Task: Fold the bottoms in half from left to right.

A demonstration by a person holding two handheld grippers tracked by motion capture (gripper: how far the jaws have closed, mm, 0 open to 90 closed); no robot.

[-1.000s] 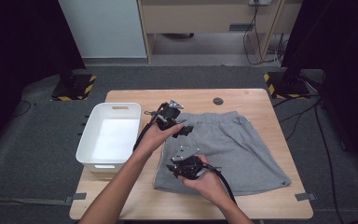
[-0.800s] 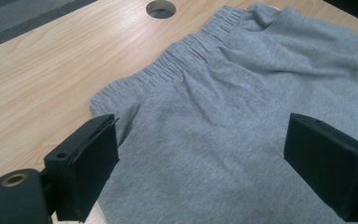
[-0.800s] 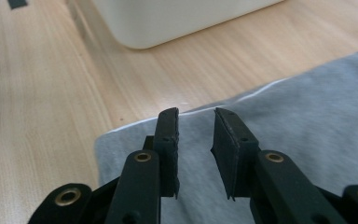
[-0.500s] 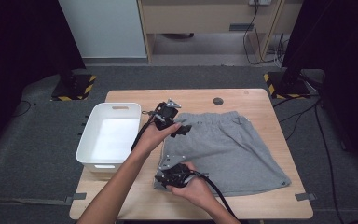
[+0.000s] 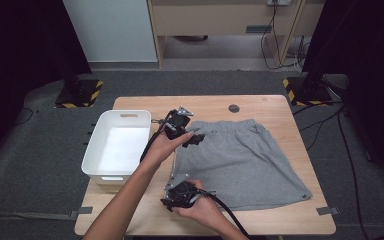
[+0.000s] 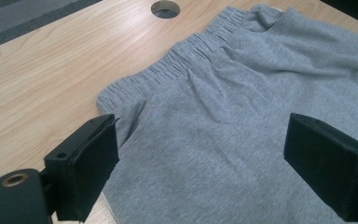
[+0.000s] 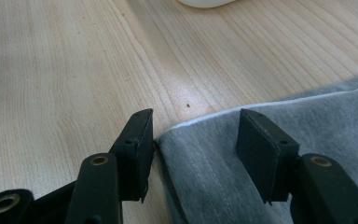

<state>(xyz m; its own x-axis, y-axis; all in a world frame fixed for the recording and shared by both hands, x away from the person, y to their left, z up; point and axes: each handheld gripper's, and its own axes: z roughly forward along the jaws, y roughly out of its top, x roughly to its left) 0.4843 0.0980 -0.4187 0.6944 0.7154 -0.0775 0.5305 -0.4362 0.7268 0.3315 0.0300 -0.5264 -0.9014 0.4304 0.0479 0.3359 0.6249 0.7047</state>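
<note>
Right gripper view — half-open fingers [image 7: 193, 154] straddle shorts' [image 7: 279, 121] hem corner.

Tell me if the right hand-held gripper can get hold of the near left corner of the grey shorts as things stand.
Probably yes. The right hand-held gripper has just been opening, and its jaws now straddle the hem corner of the grey shorts on the table, with nothing between them but cloth.

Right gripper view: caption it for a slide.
Right hand-held gripper, jaws just opening, straddles the hemmed corner of the grey shorts on the wooden table.
</note>
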